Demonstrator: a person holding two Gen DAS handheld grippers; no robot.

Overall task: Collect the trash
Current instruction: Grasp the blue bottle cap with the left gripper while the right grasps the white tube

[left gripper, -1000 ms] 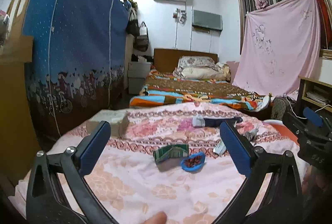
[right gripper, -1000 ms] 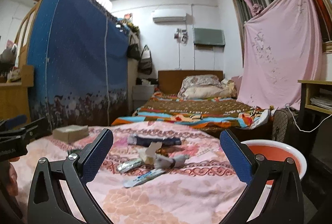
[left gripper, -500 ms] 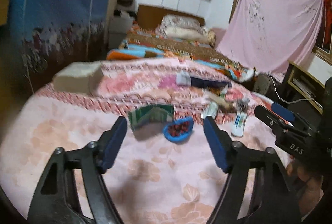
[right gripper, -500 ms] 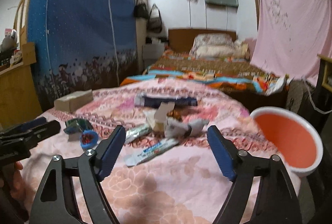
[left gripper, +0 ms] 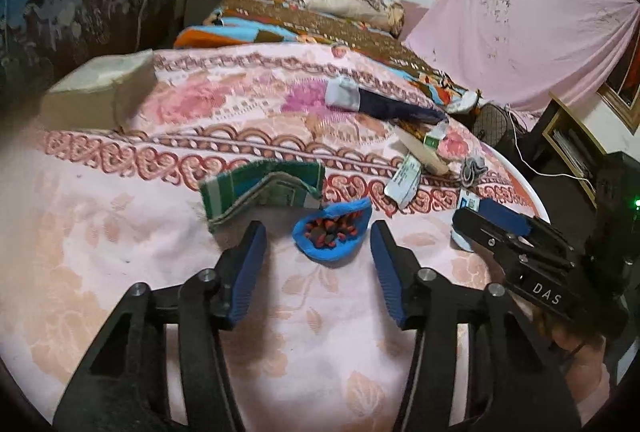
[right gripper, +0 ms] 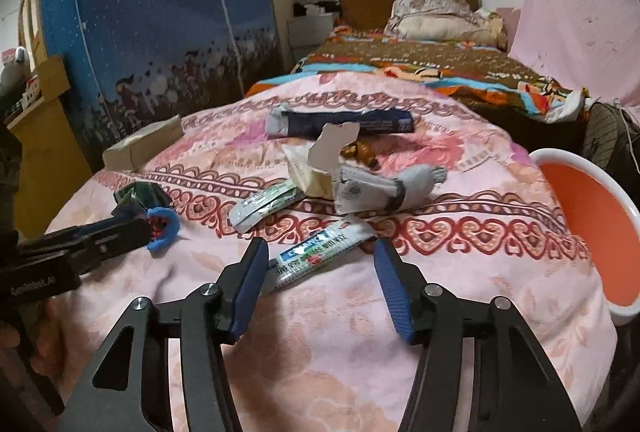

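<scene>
On the pink flowered bedspread [left gripper: 120, 252] lies scattered litter. A crumpled blue wrapper [left gripper: 332, 232] with red bits inside sits just ahead of my left gripper [left gripper: 317, 232], between its fingertips; the jaws are closing and the pads stand clear of it. A green packet [left gripper: 264, 187] lies beside it on the left. My right gripper [right gripper: 320, 246] straddles a white and blue tube [right gripper: 320, 254]; its jaws are closing too, without pressing on it. Beyond are a silver sachet [right gripper: 268, 203], a torn small box [right gripper: 316, 163], a grey bundle [right gripper: 384, 187] and a dark blue tube [right gripper: 352, 121].
A white basin with an orange inside [right gripper: 588, 224] stands at the bed's right edge. A cardboard box [left gripper: 100, 87] rests at the far left of the bedspread. A second bed [right gripper: 432, 59] lies behind, a blue wardrobe cover [right gripper: 160, 11] on the left.
Both grippers tipped downward and came closer to the litter on the bedspread. Their jaws narrowed from wide open, the left around the blue wrapper, the right around the white and blue tube.
</scene>
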